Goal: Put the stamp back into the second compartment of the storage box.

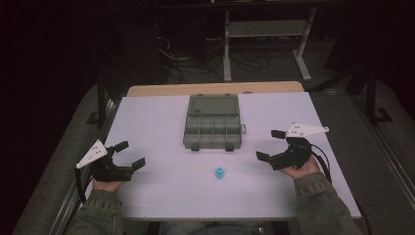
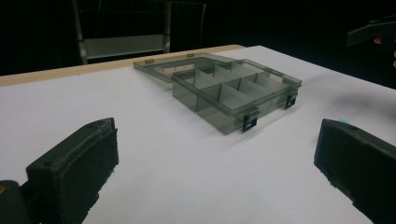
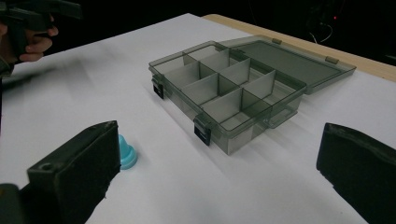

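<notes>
Tools [image 1: 131,154] [image 1: 271,144] agape (empty), blue cap [image 1: 219,172] between

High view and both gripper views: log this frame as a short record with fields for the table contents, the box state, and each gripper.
surface: white table
box: grey plastic organizer box, lid open and lying flat behind it, compartments look empty
small item: blue cap-like piece, on the table in front of the box, apart from it
left gripper: open, holding nothing, near the table's left edge
right gripper: open, holding nothing, right of the box
</notes>
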A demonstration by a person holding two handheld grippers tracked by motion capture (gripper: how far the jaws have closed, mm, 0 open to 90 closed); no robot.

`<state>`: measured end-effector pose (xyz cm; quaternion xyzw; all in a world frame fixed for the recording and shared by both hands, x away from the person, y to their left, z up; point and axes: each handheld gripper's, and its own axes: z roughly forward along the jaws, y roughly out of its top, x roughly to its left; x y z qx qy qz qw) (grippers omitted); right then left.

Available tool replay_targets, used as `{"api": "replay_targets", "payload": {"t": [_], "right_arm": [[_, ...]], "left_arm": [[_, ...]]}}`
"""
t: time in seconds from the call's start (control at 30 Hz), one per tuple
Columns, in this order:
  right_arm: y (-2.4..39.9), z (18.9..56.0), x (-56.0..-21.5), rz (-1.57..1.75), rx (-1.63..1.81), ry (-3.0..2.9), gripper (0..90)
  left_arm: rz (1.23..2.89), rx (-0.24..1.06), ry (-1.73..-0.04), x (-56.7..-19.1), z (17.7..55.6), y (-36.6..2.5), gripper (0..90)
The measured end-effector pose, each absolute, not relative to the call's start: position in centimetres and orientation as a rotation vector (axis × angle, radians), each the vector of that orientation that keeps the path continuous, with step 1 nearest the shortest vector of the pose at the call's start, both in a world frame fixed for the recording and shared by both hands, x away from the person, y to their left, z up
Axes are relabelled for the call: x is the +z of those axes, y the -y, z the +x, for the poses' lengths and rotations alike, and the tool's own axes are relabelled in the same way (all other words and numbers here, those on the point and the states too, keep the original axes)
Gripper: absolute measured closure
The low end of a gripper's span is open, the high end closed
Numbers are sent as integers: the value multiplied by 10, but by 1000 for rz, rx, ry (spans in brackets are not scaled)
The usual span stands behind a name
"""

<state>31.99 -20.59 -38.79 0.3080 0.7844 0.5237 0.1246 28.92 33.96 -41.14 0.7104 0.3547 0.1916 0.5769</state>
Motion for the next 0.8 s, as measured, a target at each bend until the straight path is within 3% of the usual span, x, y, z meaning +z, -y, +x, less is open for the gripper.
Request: {"api": "replay_targets", "payload": {"t": [0.8], "right_arm": [[171,332,-380,809,1468,-2419,0]], "left_arm": [[1661,459,-828,-411,289,-340,0]]}}
